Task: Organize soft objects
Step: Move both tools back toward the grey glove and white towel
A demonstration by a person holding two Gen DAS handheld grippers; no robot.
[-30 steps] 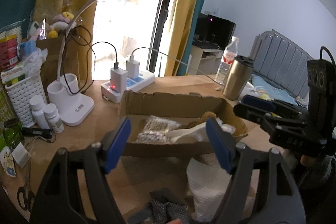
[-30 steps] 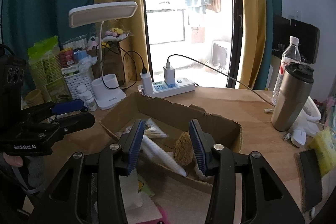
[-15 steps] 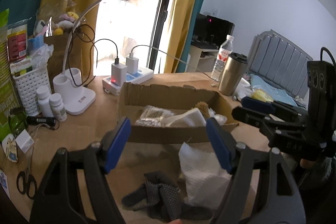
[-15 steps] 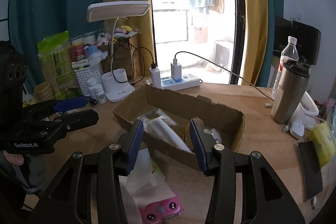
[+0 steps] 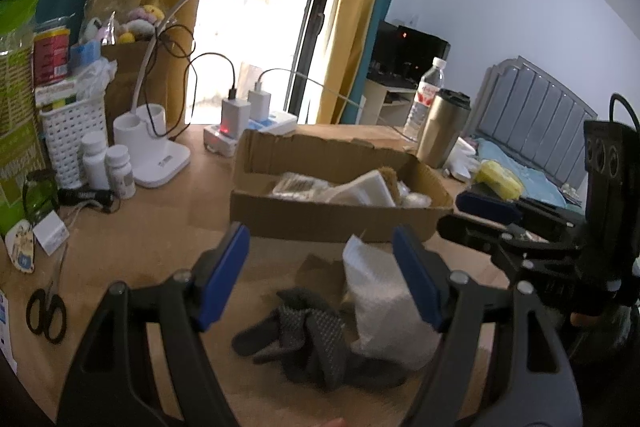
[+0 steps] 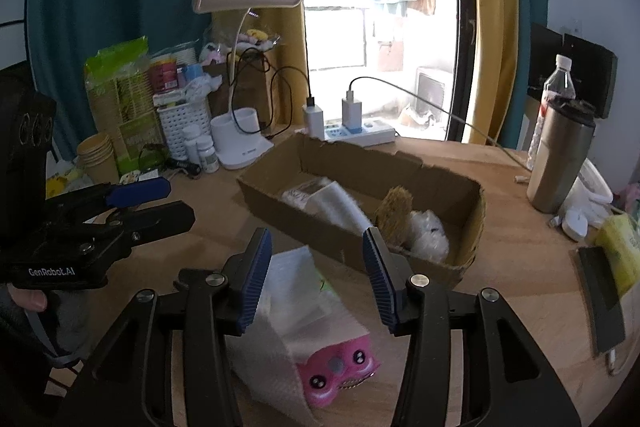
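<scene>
A shallow cardboard box point(image 5: 332, 215) point(image 6: 460, 211) stands mid-table and holds a packet, white foam, a brown sponge point(image 6: 394, 211) and a white fluffy item point(image 6: 428, 231). In front of it lie a grey knit glove point(image 5: 312, 335), a white bubble-wrap sheet point(image 5: 384, 307) point(image 6: 296, 291) and a pink toy point(image 6: 340, 371). My left gripper point(image 5: 320, 283) is open and empty above the glove and wrap. My right gripper point(image 6: 316, 279) is open and empty above the wrap and pink toy. Each gripper shows in the other's view, the right one point(image 5: 496, 215) and the left one point(image 6: 148, 203).
A desk lamp point(image 6: 240, 147), power strip with chargers point(image 6: 356, 135), pill bottles point(image 5: 108, 167), white basket point(image 5: 72, 131) and scissors point(image 5: 46, 315) crowd the left. A steel tumbler point(image 6: 560, 155), water bottle point(image 6: 558, 83), yellow sponge point(image 6: 620, 247) and black phone point(image 6: 600, 299) sit right.
Both grippers have pulled back from the box toward the table's near side. The glove, bubble wrap and pink toy have come into view beneath them. Both jaws stay open.
</scene>
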